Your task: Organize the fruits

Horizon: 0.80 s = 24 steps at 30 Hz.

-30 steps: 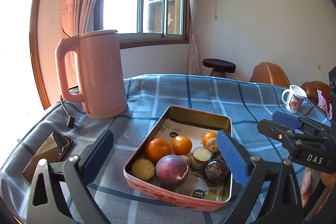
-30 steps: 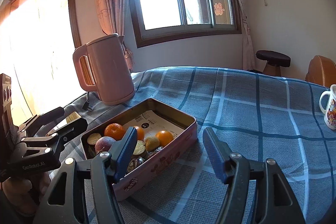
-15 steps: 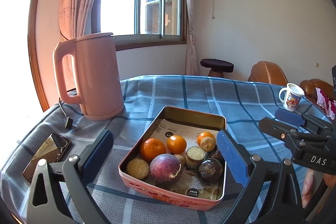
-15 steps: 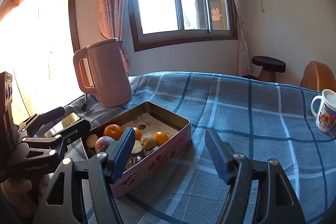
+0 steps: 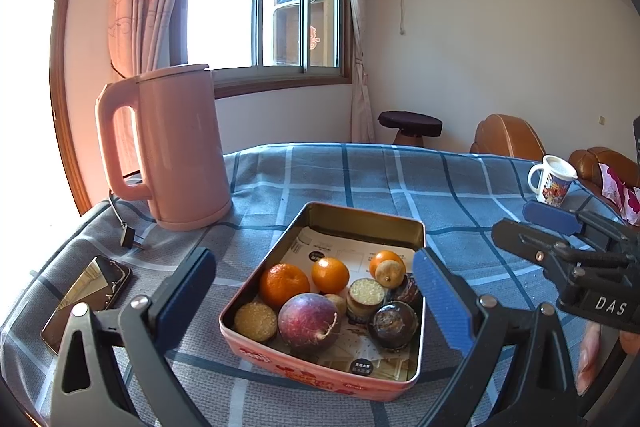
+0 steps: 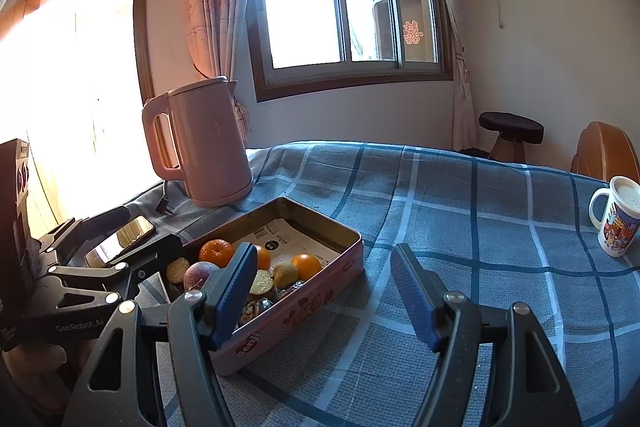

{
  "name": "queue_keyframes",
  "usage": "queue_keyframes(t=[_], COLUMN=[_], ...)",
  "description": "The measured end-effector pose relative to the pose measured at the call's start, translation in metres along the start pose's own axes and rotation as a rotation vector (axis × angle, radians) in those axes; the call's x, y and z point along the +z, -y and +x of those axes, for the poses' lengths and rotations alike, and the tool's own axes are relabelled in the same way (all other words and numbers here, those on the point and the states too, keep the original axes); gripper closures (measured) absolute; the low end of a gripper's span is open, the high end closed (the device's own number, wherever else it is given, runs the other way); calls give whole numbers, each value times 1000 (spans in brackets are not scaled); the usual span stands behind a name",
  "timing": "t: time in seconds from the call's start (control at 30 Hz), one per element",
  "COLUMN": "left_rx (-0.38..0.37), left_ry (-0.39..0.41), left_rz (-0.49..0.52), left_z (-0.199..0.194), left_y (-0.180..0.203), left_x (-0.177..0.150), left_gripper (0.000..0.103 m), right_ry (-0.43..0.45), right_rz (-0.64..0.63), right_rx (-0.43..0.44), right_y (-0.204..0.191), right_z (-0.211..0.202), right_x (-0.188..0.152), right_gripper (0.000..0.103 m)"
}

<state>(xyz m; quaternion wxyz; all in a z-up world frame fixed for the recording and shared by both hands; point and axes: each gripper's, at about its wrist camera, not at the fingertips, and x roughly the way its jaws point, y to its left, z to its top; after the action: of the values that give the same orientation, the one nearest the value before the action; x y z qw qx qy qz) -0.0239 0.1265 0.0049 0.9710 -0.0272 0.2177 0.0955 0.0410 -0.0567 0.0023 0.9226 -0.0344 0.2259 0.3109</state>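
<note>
A pink metal tin sits on the blue checked tablecloth. It holds several fruits: an orange, a smaller orange, a purple round fruit, a dark passion fruit and cut halves. My left gripper is open and empty, its blue pads either side of the tin's near end, held above it. My right gripper is open and empty, to the right of the tin, with its left pad over the tin's near corner.
A pink kettle stands at the back left, its plug lying on the cloth. A phone lies at the left edge. A printed mug stands at the far right.
Both grippers have drawn back and tilted up a little, so the tin sits slightly lower and farther in each view. Both stay open. The fruits have not moved.
</note>
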Motion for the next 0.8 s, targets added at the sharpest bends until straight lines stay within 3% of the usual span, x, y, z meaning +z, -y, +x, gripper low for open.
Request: queue_keyframes(t=[0.8], left_rx=[-15], left_ry=[13], left_rz=[7], left_z=[-7], left_y=[6], left_x=[2], left_gripper=[0], right_ry=[13], right_rz=[-5], right_rx=[-6], right_y=[1], right_z=[-5], right_x=[-1], right_gripper=[33])
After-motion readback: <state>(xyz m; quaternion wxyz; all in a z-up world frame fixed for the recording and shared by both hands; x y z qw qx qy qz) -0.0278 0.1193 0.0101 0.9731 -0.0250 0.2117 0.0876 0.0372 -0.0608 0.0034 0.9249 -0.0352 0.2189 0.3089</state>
